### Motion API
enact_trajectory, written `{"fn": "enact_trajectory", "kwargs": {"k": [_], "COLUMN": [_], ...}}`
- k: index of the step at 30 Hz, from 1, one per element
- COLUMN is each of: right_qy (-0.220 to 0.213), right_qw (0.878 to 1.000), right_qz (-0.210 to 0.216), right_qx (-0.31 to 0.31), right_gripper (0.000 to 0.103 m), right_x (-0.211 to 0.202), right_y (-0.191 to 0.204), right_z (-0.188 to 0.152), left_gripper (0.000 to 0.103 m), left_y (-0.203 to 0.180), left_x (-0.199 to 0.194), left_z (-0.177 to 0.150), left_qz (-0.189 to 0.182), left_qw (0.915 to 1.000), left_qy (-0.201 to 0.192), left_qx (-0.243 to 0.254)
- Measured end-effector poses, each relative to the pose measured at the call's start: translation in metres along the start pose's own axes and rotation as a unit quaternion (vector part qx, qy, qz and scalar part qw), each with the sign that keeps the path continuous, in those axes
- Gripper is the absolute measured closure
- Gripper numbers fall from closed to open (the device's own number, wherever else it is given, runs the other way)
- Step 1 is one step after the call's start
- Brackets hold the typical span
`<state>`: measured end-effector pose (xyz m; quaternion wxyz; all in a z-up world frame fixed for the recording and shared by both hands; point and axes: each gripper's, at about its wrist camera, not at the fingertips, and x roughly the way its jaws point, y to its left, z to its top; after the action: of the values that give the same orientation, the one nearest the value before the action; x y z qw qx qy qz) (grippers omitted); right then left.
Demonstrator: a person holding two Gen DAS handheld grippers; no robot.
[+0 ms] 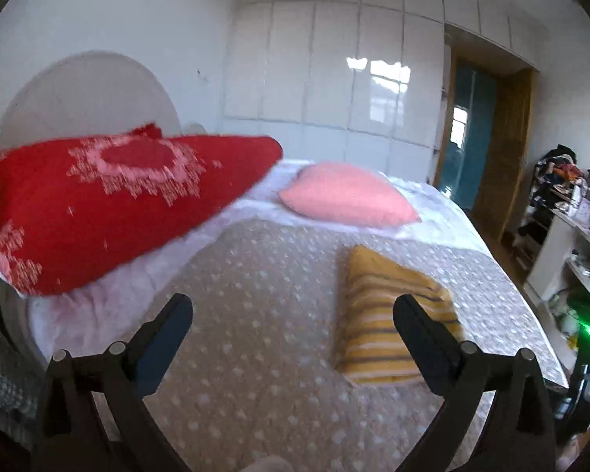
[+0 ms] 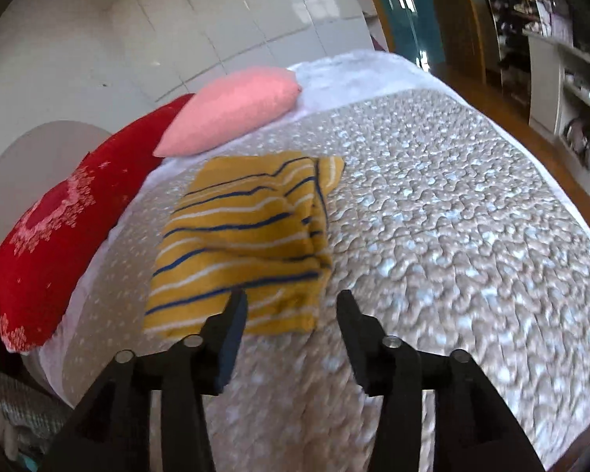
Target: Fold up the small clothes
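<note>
A yellow garment with white and dark blue stripes (image 2: 244,236) lies folded into a rectangle on the quilted bedspread (image 2: 452,216). It also shows in the left wrist view (image 1: 385,314), right of centre. My right gripper (image 2: 291,303) is open and empty, just above the garment's near edge, not touching it. My left gripper (image 1: 293,310) is wide open and empty above the bedspread (image 1: 255,295), with the garment by its right finger.
A red patterned pillow (image 1: 98,204) and a pink pillow (image 1: 346,196) lie at the head of the bed. White wardrobe doors (image 1: 334,78) stand behind. A doorway (image 1: 487,149) and cluttered white shelves (image 1: 570,244) stand right of the bed.
</note>
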<state>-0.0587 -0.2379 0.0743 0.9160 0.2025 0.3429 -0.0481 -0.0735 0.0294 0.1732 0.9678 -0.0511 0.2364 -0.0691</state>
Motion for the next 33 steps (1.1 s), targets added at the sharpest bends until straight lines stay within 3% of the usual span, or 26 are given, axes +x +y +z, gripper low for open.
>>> {"fn": "enact_trajectory", "kwargs": {"k": [4, 12, 18, 23, 33], "right_qy": [-0.004, -0.012, 0.009, 0.016, 0.009], "right_qw": [1.0, 0.997, 0.994, 0.993, 0.99], "right_qz": [-0.019, -0.064, -0.077, -0.084, -0.095], "right_qx": [-0.004, -0.049, -0.071, -0.08, -0.105], "right_gripper": [0.043, 0.033, 0.031, 0.031, 0.028], "right_x": [-0.018, -0.029, -0.013, -0.009, -0.01], "right_y": [0.01, 0.018, 0.026, 0.03, 0.04], "right_z": [-0.02, -0.036, -0.044, -0.05, -0.053], "left_gripper": [0.001, 0.001, 0.001, 0.001, 0.001], "left_y": [-0.001, -0.013, -0.016, -0.023, -0.025], "left_x": [0.008, 0.029, 0.033, 0.026, 0.032], "left_z": [-0.017, -0.046, -0.056, -0.06, -0.066], "left_qz": [-0.038, -0.037, -0.014, 0.018, 0.007], "left_qw": [0.9961, 0.9888, 0.9887, 0.9909, 0.9885], "left_qy": [0.079, 0.144, 0.147, 0.121, 0.136], "left_qx": [0.002, 0.007, 0.025, 0.056, 0.066]}}
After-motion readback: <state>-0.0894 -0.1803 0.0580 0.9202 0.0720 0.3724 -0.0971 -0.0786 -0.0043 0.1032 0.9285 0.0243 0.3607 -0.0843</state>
